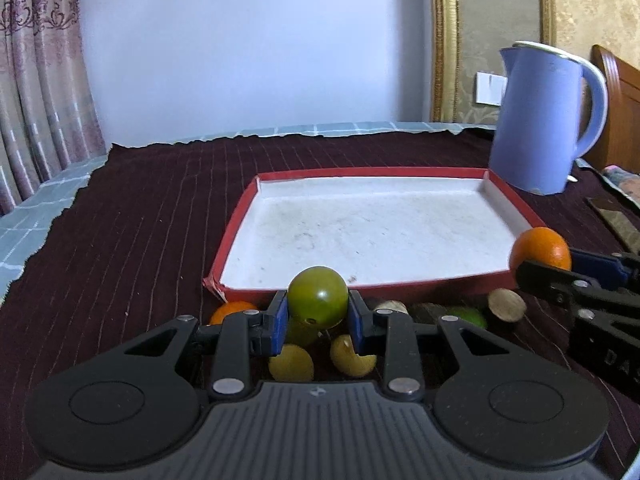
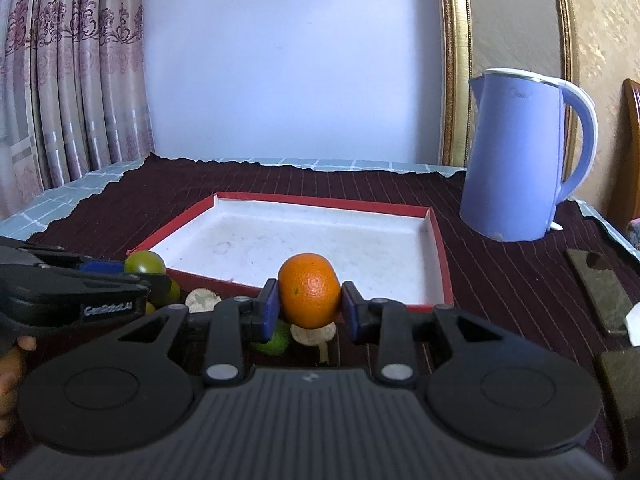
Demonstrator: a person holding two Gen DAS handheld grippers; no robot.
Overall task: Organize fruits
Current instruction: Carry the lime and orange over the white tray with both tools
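Left wrist view, item one: we hold a round green citrus fruit with glossy rind (image 1: 318, 298) in the left gripper (image 1: 318, 314), jaws clamped on its widest girth, one blue pad on each flank. We judge it light, firm and somewhat slick; a grip across the middle suits it, since a hold nearer either end could let it squirt out.

Item two, right wrist view: a small round orange with dimpled peel (image 2: 309, 290) sits in the right gripper (image 2: 309, 308), jaws closed on its sides. We judge the peel grippier but softer, so bruising is the risk if we squeeze hard.

Item three: a shallow rectangular cardboard tray, red outside and white inside (image 1: 400, 286), lies just beyond both sets of jaws. Nothing is in it; its floor shows only faint smudges.

Item four: loose stock below and behind the left jaws, namely two pale yellow-green fruits (image 1: 291, 362), a second orange (image 1: 230, 310), a lime-green piece (image 1: 468, 316) and a tan disc-shaped piece (image 1: 506, 305), all outside the tray.

Item five: a tall blue plastic kettle (image 2: 516, 160) stands beyond the tray's right corner; we cannot see inside it.
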